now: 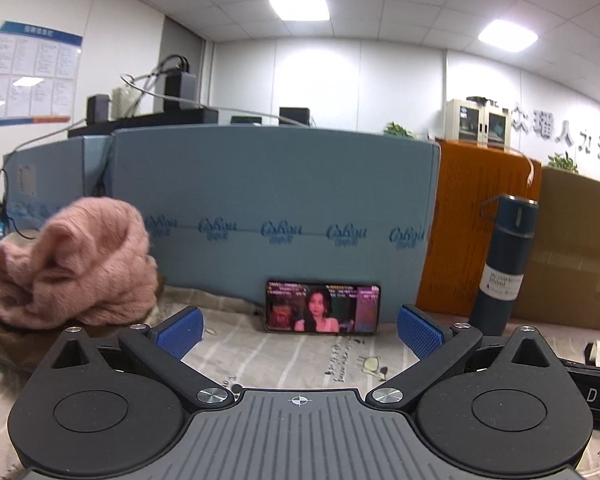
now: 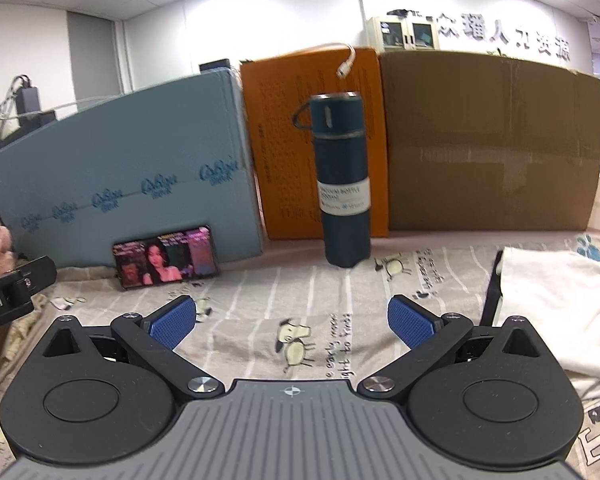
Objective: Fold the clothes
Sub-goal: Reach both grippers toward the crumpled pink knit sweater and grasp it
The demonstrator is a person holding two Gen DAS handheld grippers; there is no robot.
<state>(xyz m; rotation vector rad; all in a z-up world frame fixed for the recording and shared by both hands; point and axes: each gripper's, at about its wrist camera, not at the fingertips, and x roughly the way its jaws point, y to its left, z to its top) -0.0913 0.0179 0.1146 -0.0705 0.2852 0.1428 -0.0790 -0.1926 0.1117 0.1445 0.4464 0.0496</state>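
The left tongs (image 1: 299, 330) and right tongs (image 2: 292, 322) both gape apart, holding nothing, above the cartoon-printed grey striped cloth (image 2: 260, 304) covering the counter. The crumpled fluffy pink knitted sweater (image 1: 72, 264) sits heaped toward the counter's left edge, a flat white cotton garment (image 2: 556, 308) toward its right edge. Best, I judge, to pinch the sweater's shoulders and spread it flat at the counter's middle, clear of the dark blue steel flask (image 2: 342, 184).

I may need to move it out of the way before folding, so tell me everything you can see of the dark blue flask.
The flask is a tall, dark blue cylinder, apparently metal, standing upright on the printed cloth. It has a cap with a small loop handle on one side and a white label band around its middle. It stands just in front of the orange box; whether they touch is unclear. Neither gripper touches it.
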